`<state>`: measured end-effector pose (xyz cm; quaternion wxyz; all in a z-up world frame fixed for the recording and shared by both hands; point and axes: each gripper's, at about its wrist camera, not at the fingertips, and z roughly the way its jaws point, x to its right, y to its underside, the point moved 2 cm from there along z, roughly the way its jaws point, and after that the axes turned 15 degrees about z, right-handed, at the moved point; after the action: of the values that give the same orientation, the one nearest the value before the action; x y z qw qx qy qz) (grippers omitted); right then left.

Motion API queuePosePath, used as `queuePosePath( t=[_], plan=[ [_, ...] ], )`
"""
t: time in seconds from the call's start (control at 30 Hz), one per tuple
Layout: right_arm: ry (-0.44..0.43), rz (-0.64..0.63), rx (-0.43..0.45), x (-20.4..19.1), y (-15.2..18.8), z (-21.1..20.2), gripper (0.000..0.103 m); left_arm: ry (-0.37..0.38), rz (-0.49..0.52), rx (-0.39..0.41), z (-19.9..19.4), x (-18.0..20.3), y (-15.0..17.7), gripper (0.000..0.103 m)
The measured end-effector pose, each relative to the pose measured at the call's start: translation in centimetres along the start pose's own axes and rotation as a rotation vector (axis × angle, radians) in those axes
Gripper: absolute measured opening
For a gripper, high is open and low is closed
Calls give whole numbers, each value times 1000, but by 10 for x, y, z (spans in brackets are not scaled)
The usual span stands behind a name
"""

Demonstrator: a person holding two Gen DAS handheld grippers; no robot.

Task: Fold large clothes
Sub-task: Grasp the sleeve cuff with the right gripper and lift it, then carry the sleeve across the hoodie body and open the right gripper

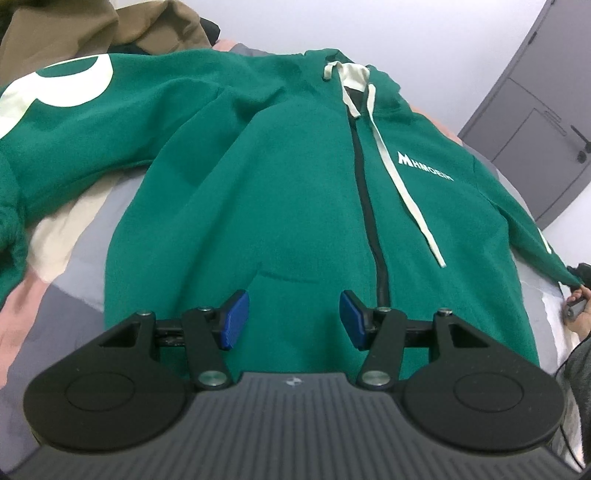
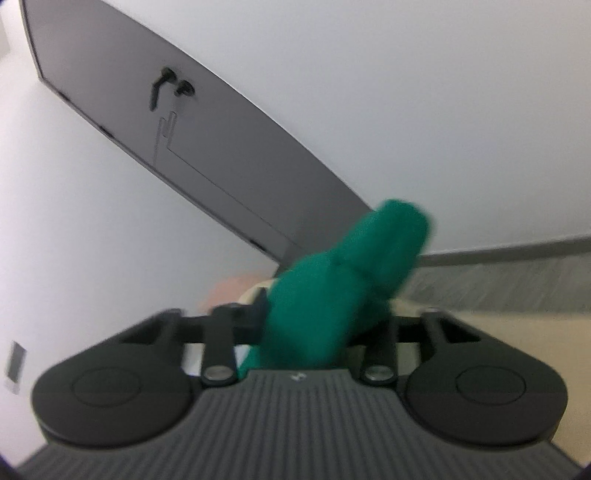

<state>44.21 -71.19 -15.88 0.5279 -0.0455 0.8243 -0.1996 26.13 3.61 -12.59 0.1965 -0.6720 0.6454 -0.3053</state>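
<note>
Green zip hoodie [image 1: 280, 177] spread front-up on bed [image 1: 62, 295], hem just ahead of left gripper [image 1: 293, 319]. Left jaws apart, nothing between, blue pads [image 1: 234, 319] hovering over lower front, L of black zipper [image 1: 369, 192]. White drawstring [image 1: 399, 177] lying R of zipper. Brown garment [image 1: 110, 29] heaped beyond hoodie's L sleeve. Right gripper [image 2: 317, 328] blurred; jaws narrow, clamped on bunched sleeve cuff [image 2: 351, 273], fabric sticking up and fwd past jaws. Grey door [image 2: 177, 140] behind.
</note>
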Motion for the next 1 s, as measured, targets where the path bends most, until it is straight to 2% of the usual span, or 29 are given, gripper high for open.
queuePosePath(
  t=[0.07,0.17,0.27,0.4,0.47,0.53,0.6,0.7,0.83,0.97,1.0],
  plan=[
    [36,-85,0,-12,-1,14,18,-4,2,-6,9,0,-5,60],
    [37,-209,28,-31,1,26,16,-24,12,-31,25,1,-9,60],
    [18,-217,46,-46,-5,31,16,-50,43,-41,36,2,-11,60],
    [-48,-308,90,-86,-2,14,16,-28,54,-27,36,2,-19,60],
    [-99,-352,97,-113,2,-3,16,-26,74,0,31,3,-21,60],
    [-155,-462,110,-150,12,-26,16,-22,100,17,24,4,-20,60],
    [-214,-586,121,-189,28,-54,16,-15,113,36,15,4,-18,60],
    [-307,-706,129,-239,57,-97,16,-4,113,84,-5,1,-18,60],
    [-435,-882,139,-295,110,-169,16,-34,149,164,-35,-5,-17,60],
    [-553,-995,126,-335,172,-232,16,-11,93,206,-54,-22,-15,60],
    [-574,-1021,120,-346,184,-235,16,-8,84,214,-59,-26,-14,60]
  ],
)
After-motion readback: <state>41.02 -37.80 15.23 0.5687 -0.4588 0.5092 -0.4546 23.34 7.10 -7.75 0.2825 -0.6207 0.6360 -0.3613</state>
